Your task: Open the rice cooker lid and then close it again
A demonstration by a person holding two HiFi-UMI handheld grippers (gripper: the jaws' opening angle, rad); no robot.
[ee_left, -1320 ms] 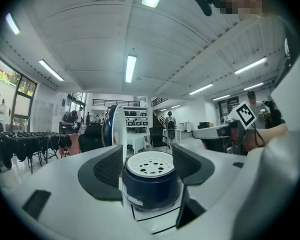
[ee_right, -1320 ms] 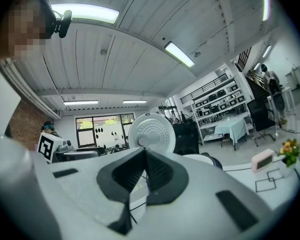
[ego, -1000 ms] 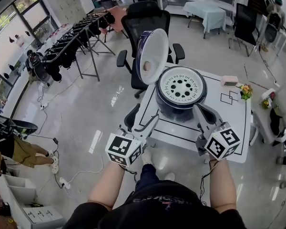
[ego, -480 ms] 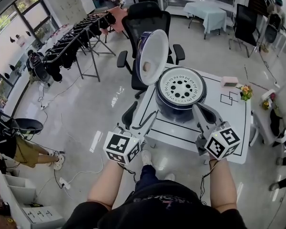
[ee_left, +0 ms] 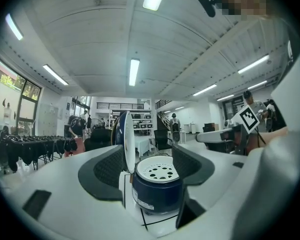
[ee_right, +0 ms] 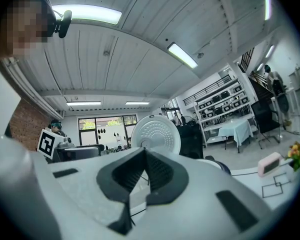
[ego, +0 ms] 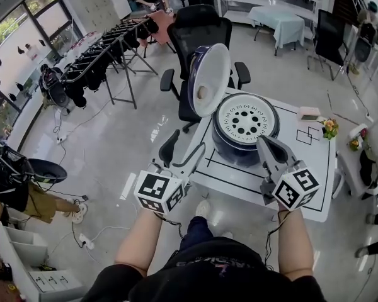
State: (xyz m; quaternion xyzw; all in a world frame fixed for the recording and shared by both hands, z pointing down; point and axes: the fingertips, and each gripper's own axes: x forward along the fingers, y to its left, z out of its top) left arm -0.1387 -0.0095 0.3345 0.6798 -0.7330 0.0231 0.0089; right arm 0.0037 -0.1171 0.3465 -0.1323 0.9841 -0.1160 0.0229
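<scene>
The round dark blue rice cooker (ego: 239, 145) sits just right of centre in the head view, on the left part of the white worktop (ego: 305, 172) marked with black lines. Its lid (ego: 209, 80), white inside with a dark blue shell, stands upright at the cooker's upper left. The white perforated inner plate (ego: 246, 119) lies exposed in the cooker's mouth.

My left hand-held gripper (ego: 184, 151) is at the lower left of the cooker, by the worktop's left edge. Its jaws are spread wide with nothing between the pads. In the left gripper view the cooker shows framed between them, farther ahead and apart from them.

My right hand-held gripper (ego: 266, 145) is at the cooker's lower right, over the worktop. Its jaws are pressed together and empty. I cannot tell whether the tip touches the cooker's wall.

Farther right on the worktop lie a small pink box (ego: 309, 114) and a little bunch of flowers (ego: 331, 126). A black office chair (ego: 201, 27) stands behind the lid, at the top of the frame. A rack of dark gear (ego: 94, 61) runs across the upper left.
</scene>
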